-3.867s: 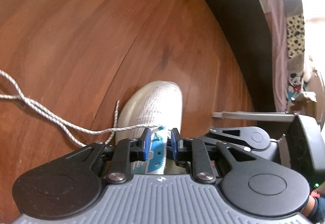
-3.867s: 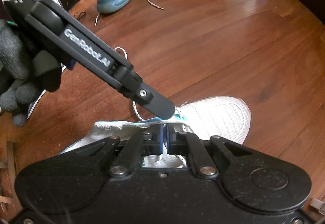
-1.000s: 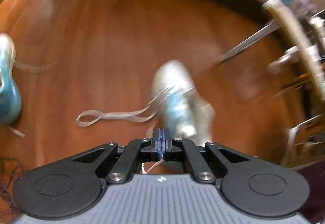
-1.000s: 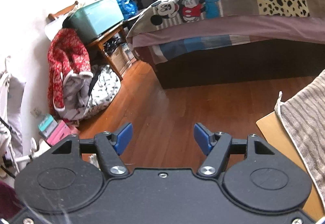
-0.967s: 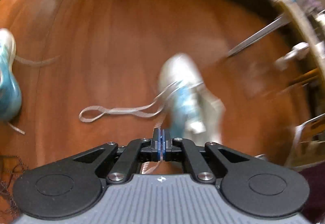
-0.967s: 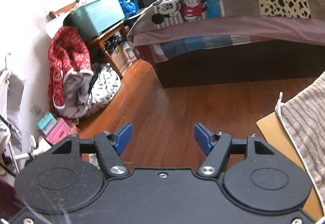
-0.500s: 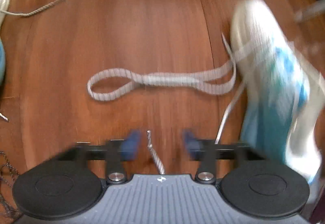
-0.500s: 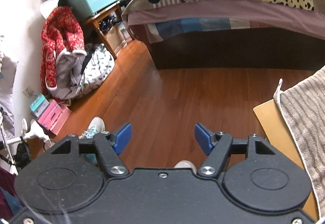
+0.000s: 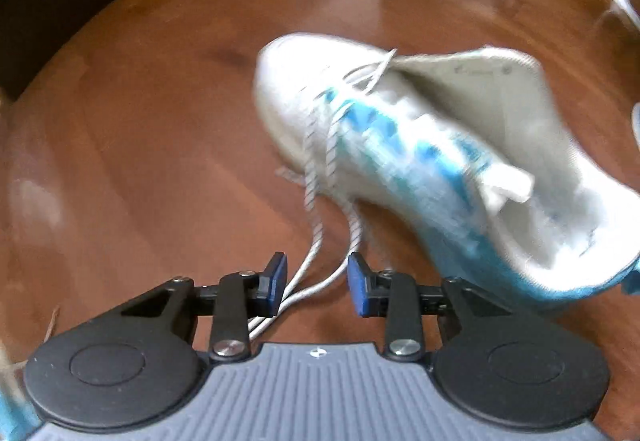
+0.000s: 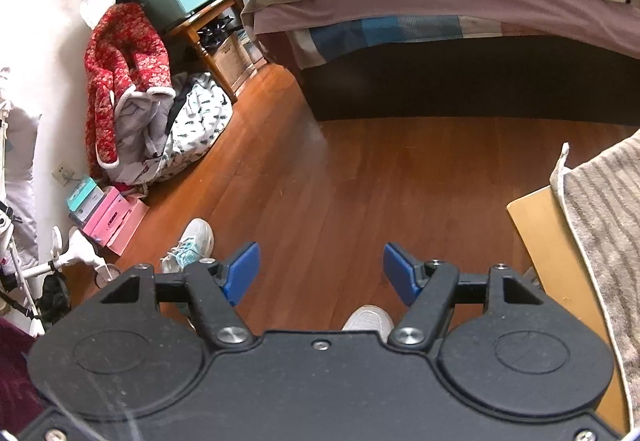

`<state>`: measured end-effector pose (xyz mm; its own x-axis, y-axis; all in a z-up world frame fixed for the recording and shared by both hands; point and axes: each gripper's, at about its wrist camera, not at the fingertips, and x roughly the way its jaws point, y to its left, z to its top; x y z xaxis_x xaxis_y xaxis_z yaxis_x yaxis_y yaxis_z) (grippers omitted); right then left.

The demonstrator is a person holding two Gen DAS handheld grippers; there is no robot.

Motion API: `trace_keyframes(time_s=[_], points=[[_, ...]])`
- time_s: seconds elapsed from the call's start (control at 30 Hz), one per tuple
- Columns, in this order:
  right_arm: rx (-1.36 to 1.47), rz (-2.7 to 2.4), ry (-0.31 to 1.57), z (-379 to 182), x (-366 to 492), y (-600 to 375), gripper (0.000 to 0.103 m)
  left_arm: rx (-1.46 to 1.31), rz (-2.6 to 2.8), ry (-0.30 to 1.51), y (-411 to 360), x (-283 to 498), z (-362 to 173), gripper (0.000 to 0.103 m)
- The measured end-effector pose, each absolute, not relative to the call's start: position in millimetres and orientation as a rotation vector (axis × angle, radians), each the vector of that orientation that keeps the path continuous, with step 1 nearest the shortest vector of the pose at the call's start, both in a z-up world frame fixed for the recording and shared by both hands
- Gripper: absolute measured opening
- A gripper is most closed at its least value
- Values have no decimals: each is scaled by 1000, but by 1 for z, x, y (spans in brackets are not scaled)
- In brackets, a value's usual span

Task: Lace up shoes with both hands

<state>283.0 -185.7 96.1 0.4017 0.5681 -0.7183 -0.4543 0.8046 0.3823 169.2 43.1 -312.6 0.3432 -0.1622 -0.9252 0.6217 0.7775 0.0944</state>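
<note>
A white and teal sneaker [image 9: 420, 161] lies blurred on the wooden floor in the left wrist view, toe away, opening to the right. Its white speckled lace [image 9: 320, 209] hangs off the side and trails down across the floor between the fingers of my left gripper [image 9: 317, 283], which stands open just short of the shoe. My right gripper [image 10: 321, 273] is held high and open with nothing in it. Only the sneaker's white toe [image 10: 368, 319] shows under it. A second sneaker [image 10: 190, 247] sits on the floor to its left.
A bed [image 10: 460, 1] with a patterned blanket stands at the far side. Clothes [image 10: 132, 89], a wooden table [image 10: 200, 21] with a teal bin and pink boxes [image 10: 110, 221] line the left wall. A striped towel [image 10: 600, 225] on a board [image 10: 536, 237] is at the right.
My left gripper has opened, let go of the lace and swung towards the sneaker, which now fills its view. My right gripper stayed open and tilted down a little.
</note>
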Motion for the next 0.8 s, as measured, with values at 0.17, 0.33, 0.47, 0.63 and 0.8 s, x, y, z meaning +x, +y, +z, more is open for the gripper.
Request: trace_keyframes(time_s=[0.17, 0.33, 0.47, 0.63, 0.8], points=[[130, 650, 951, 101, 278, -188, 68, 531, -646, 1146, 37, 171, -313, 19], [124, 654, 929, 103, 280, -190, 68, 528, -650, 1162, 39, 171, -308, 16], [119, 649, 914, 107, 277, -190, 68, 624, -693, 1180, 31, 179, -305, 16], [213, 606, 919, 108, 281, -202, 68, 609, -727, 1215, 29, 190, -308, 16], [318, 565, 908, 110, 285, -215, 70, 531, -709, 1363, 33, 208, -307, 0]])
